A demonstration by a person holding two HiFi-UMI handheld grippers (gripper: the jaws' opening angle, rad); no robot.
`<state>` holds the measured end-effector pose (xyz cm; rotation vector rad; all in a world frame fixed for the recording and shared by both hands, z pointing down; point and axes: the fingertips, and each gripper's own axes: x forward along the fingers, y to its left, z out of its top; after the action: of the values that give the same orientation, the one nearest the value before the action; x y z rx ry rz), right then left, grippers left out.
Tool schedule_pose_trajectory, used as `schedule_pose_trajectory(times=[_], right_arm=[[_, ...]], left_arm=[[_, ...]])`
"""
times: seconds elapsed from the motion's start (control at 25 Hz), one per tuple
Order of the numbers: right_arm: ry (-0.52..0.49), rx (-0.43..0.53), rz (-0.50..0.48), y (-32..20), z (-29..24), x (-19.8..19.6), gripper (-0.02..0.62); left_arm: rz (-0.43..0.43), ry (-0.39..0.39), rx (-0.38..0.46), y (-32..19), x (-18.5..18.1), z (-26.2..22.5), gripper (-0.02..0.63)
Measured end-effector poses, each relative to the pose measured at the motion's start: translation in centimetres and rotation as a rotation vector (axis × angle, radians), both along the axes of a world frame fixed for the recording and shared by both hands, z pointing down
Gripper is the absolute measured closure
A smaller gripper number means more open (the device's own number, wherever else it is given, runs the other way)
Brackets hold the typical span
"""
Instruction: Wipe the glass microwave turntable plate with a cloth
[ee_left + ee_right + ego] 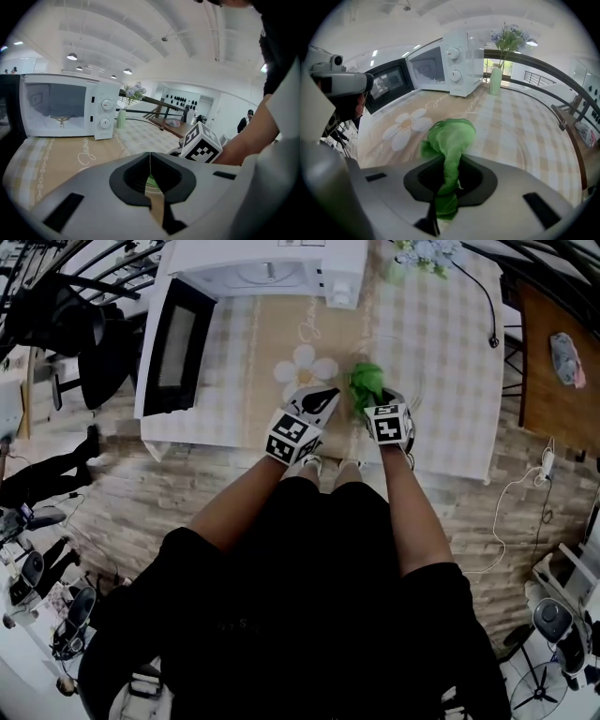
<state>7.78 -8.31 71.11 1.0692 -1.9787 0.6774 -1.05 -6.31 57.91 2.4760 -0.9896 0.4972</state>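
The clear glass turntable plate lies on the tablecloth in front of the microwave; it is faint, and its rim shows in the right gripper view. A bright green cloth rests bunched on the plate's near left part, and my right gripper is shut on its tail. My left gripper sits just left of the cloth at the plate's edge, jaws shut tip to tip with nothing visibly between them. A sliver of green shows through the gap below its tips.
A white microwave stands at the table's back with its door swung open to the left. A vase of flowers stands to its right. The table's near edge is close to my legs; a wooden side table stands at the right.
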Motion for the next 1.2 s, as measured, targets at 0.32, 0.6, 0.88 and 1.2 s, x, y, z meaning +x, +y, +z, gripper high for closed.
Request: schedule_pose_trajectory(times=[0.32, 0.6, 0.88, 1.2], right_arm=[[0.053, 0.009, 0.037, -0.2, 0.1, 3.7, 0.529], [0.068, 0.0, 0.111, -0.3, 0.2, 7.2, 0.529], [0.102, 0.009, 0.191, -0.3, 0.1, 10.7, 0.529], [0.135, -0.004, 0.236, 0.3, 0.3, 13.1, 0.529]], left_arm=[[0.031, 0.004, 0.001, 0.1, 1.5, -0.2, 0.584], [0.055, 0.007, 0.003, 0.1, 2.5, -0.4, 0.584], [0.069, 0.017, 0.001, 0.0, 3.5, -0.5, 0.584], [0.081, 0.02, 0.005, 0.2, 3.9, -0.6, 0.584]])
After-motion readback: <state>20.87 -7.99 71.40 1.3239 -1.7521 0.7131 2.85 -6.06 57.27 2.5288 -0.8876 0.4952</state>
